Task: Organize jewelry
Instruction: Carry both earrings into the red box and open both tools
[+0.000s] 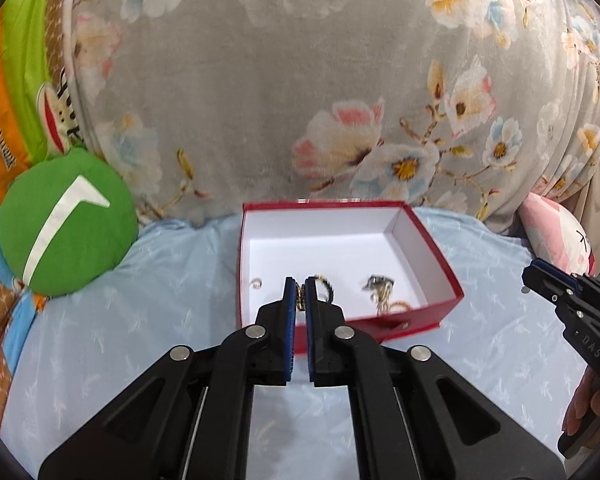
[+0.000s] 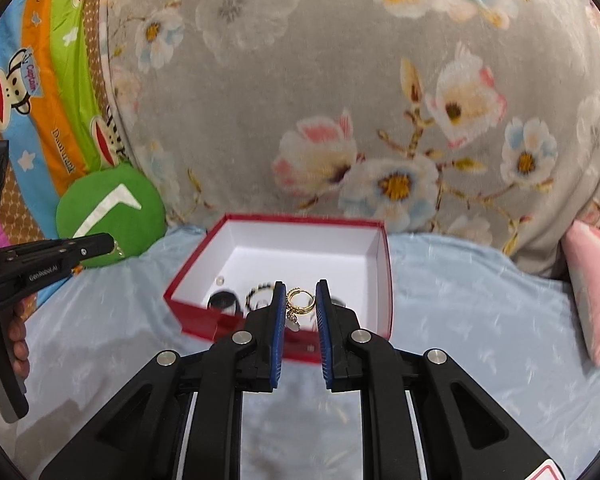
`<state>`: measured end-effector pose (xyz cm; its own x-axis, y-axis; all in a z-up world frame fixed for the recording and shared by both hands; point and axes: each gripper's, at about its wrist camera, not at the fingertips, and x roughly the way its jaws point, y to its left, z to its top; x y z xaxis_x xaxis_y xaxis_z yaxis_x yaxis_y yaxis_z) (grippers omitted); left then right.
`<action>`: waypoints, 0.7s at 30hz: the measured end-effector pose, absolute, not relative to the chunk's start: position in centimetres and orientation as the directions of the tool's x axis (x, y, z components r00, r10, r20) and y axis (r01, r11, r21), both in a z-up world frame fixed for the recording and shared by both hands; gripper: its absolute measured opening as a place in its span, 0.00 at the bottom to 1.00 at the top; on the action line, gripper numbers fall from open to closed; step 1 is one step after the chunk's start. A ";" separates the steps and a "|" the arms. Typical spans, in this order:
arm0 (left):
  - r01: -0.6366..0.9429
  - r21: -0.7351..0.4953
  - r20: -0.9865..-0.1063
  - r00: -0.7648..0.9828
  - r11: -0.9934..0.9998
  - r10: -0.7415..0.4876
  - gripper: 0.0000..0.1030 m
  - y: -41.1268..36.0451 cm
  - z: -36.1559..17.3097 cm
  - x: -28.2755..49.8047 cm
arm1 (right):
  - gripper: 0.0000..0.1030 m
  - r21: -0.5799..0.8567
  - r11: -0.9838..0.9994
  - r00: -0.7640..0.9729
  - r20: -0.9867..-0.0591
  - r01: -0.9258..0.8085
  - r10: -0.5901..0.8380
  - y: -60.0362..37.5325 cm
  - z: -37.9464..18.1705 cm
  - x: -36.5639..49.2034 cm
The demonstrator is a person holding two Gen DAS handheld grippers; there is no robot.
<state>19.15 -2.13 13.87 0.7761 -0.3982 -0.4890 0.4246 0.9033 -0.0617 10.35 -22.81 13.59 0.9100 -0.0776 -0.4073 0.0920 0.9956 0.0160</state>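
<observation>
A red box [image 1: 428,240] with a white inside stands open on the light blue sheet; it also shows in the right wrist view [image 2: 188,280]. In it lie a small ring [image 1: 256,283], a black beaded bracelet [image 1: 327,285] and a dark and gold tangle of jewelry [image 1: 382,292]. My left gripper [image 1: 299,286] is shut on a small gold piece [image 1: 300,298], above the box's near side. My right gripper [image 2: 299,290] is shut on a gold hoop earring [image 2: 301,300] with a dangling charm, above the box's near edge.
A green round cushion [image 1: 66,222] lies left of the box. A grey floral blanket [image 1: 300,80] rises behind it. A pink pillow [image 2: 592,288] lies at the right. The light blue sheet [image 1: 120,320] surrounds the box.
</observation>
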 end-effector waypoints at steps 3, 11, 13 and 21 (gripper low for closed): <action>0.441 -0.070 -0.477 0.773 0.895 -0.419 0.03 -3.5 14.9 20.9 | 0.13 0.000 0.997 0.920 -0.384 0.079 -0.073 -23.1 15.0 12.1; 0.430 -0.069 -0.467 0.784 0.900 -0.409 0.03 -6.9 16.0 26.7 | 0.13 0.013 0.999 0.926 -0.374 0.051 -0.043 -24.6 17.3 19.0; 0.420 -0.055 -0.470 0.789 0.906 -0.395 0.03 -7.9 15.8 28.4 | 0.13 0.032 0.998 0.924 -0.381 0.052 -0.036 -25.3 17.3 20.7; 0.394 -0.037 -0.499 0.789 0.918 -0.359 0.04 -10.7 14.0 33.8 | 0.13 0.052 0.995 0.899 -0.436 0.080 -0.049 -27.6 15.5 27.0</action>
<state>33.79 -10.66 13.98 0.7887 -0.3586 -0.4994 0.3939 0.9184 -0.0373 27.00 -27.62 15.50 0.8988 -0.0491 -0.4357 0.0796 0.9955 0.0521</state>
